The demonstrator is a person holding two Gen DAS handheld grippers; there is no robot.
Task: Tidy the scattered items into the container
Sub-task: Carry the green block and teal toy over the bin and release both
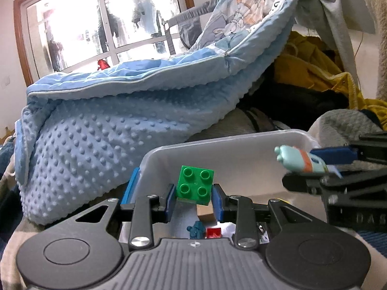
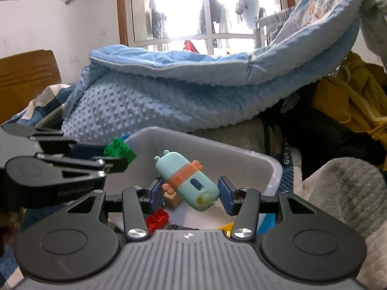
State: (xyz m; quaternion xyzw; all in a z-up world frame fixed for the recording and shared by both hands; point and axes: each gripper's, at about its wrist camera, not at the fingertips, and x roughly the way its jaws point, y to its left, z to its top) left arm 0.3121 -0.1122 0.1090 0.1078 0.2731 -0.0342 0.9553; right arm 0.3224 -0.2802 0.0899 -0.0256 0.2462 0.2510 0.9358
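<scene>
A pale grey plastic container [image 2: 244, 162] sits on a bed among heaped bedding and clothes. On its floor lie a tan block [image 1: 205, 213], a red brick [image 2: 158, 218], a small dark teal figure [image 1: 196, 229] and, at the near edge in the right wrist view, a yellow piece [image 2: 226, 227] and a dark object too hidden to identify.

Behind the container a light blue dotted blanket [image 1: 101, 130] is piled up and drapes upward to the right. Yellow clothing [image 2: 338, 101] and dark fabric lie to the right, a grey knit cloth [image 2: 346, 193] just beside the container's right wall, and checked blue bedding [image 2: 41, 106] to the left. A wood-framed window [image 2: 205, 7] with laundry hanging outside fills the back wall; a wooden headboard [image 2: 26, 70] stands at the far left.

The left tool [image 1: 194, 197] is narrowed onto a green studded brick [image 1: 195, 184], its blue pads pressing both sides, holding it above the container's interior. The right tool [image 2: 191, 193] is set at a middling width around a mint-green capsule-shaped toy with an orange band [image 2: 186, 181], carried tilted over the container. The toy reaches from pad to pad and hangs clear of the floor below.
</scene>
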